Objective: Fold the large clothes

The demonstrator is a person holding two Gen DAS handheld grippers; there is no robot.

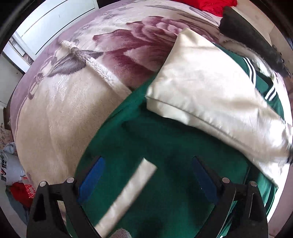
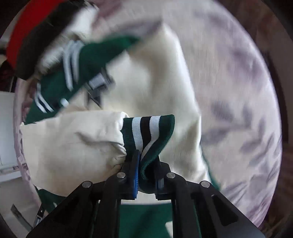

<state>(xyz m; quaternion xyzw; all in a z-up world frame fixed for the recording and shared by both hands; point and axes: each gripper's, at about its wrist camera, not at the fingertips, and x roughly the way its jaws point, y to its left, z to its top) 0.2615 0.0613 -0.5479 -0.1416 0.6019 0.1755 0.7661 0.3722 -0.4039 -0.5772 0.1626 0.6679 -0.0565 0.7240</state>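
Observation:
A green varsity jacket (image 1: 164, 146) with cream sleeves lies on the bed. One cream sleeve (image 1: 210, 91) is folded across its green body. My left gripper (image 1: 146, 175) is open just above the green body, with a cream pocket strip (image 1: 131, 192) between its blue pads. My right gripper (image 2: 140, 164) is shut on the striped green, white and black cuff (image 2: 150, 131) of a cream sleeve (image 2: 73, 146) and holds it up. The right wrist view is blurred. The left gripper (image 2: 98, 84) shows blurred in it, at the upper left.
A flowered plush blanket (image 1: 82, 82) covers the bed. A red garment (image 1: 210, 5) and a black one (image 1: 247, 33) lie at the far end. Bags and red cloth (image 1: 16, 183) lie on the floor at left. White cupboard doors (image 1: 45, 22) stand behind.

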